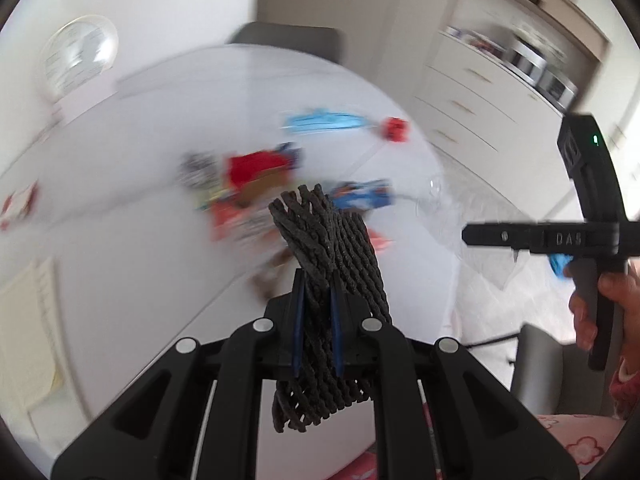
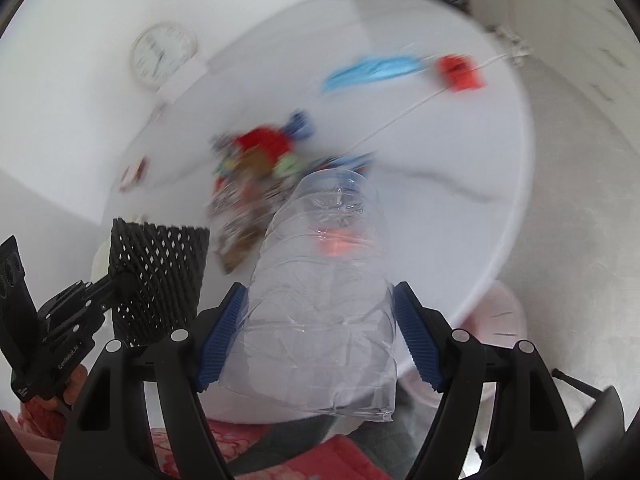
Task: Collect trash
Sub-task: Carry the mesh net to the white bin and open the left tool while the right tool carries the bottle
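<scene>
Left gripper (image 1: 316, 320): its blue pads are pressed together on a black foam net sleeve (image 1: 324, 264), which sticks out above and below the jaws; in the right wrist view the same sleeve (image 2: 158, 280) hangs at the left side, above the edge of the table.
Right gripper (image 2: 320, 340): its jaws stand wide and both blue pads (image 2: 224, 328) press on the sides of a clear plastic bottle (image 2: 320, 300), held between them with its far end pointing to the table.
Table (image 2: 460, 184): round and white, seen from above in both views, blurred.
Trash pile (image 2: 260, 168): a heap of coloured wrappers lies near the middle of the table; single pieces I cannot tell apart because of the blur.
Blue mask (image 2: 372, 70): lies flat on the far part of the table, apart from the pile.
Red small object (image 2: 460, 72): just beside the mask, at its right.
Hand (image 1: 604, 304): a person's hand holds the handle of the right gripper at the right edge of the left wrist view.
Clock (image 2: 164, 54): round, on the white wall behind the table.
</scene>
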### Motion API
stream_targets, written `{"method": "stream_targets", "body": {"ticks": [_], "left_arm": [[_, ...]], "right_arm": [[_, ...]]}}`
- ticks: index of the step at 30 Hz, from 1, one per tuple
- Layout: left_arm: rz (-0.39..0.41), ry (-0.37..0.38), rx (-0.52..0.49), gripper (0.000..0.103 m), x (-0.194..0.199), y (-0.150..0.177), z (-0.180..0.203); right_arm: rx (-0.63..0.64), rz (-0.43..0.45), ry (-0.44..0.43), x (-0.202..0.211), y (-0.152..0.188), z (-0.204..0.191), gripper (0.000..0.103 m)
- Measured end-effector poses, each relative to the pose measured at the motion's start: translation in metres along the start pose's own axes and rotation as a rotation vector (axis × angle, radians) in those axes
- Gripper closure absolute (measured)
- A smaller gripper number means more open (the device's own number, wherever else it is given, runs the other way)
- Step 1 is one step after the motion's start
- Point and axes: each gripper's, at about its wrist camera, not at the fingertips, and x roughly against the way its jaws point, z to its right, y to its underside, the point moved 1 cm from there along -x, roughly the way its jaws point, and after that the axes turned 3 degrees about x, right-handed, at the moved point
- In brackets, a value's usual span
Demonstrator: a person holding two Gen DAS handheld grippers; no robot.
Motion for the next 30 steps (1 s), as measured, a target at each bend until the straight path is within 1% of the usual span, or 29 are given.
{"method": "stream_targets", "body": {"ticks": [1,3,7,10,12,13,17,19,20,21,24,25,27,29,30], "left_arm": [[-0.01,0.038,-0.06,0.092,-0.009,-0.007,0.022],[-0.04,0.101,-0.168,0.092,-0.027,-0.016,0.064],[-0.098,0.189,-0.345,0.091,-0.063,-0.015,0.147],[-0.147,0.199,-0.437,0.091,-0.094,-0.002,0.197],[-0.189,0.185,-0.457,0.091,-0.12,0.009,0.219],[-0.226,0.17,-0.457,0.091,-0.139,0.017,0.231],[-0.33,0.08,-0.438,0.091,-0.204,0.046,0.244],[-0.376,0.034,-0.437,0.088,-0.232,0.061,0.243],[-0.393,0.016,-0.438,0.079,-0.243,0.066,0.242],[-0.41,-0.006,-0.438,0.065,-0.254,0.073,0.24],[-0.429,-0.024,-0.445,0.053,-0.268,0.085,0.237],[-0.433,-0.028,-0.45,0.051,-0.27,0.089,0.237],[-0.434,-0.031,-0.455,0.042,-0.269,0.093,0.24],[-0.425,-0.029,-0.451,0.038,-0.264,0.094,0.243],[-0.424,-0.026,-0.45,0.037,-0.267,0.088,0.248]], "right_arm": [[-0.032,0.034,0.044,0.015,0.002,0.015,0.028],[-0.095,0.079,0.1,0.04,0.008,0.046,0.028],[-0.2,0.138,0.189,0.072,0.032,0.099,0.028],[-0.258,0.156,0.236,0.084,0.048,0.132,0.028],[-0.289,0.158,0.256,0.087,0.059,0.151,0.028],[-0.303,0.156,0.26,0.086,0.063,0.159,0.028],[-0.36,0.132,0.252,0.079,0.081,0.194,0.028],[-0.379,0.117,0.242,0.073,0.087,0.208,0.028],[-0.386,0.108,0.236,0.069,0.091,0.214,0.028],[-0.391,0.101,0.23,0.066,0.094,0.219,0.028],[-0.394,0.079,0.211,0.059,0.102,0.232,0.028],[-0.395,0.073,0.206,0.056,0.103,0.233,0.028],[-0.399,0.062,0.196,0.052,0.105,0.237,0.028],[-0.401,0.057,0.188,0.05,0.107,0.239,0.028],[-0.399,0.055,0.185,0.049,0.106,0.24,0.028]]}}
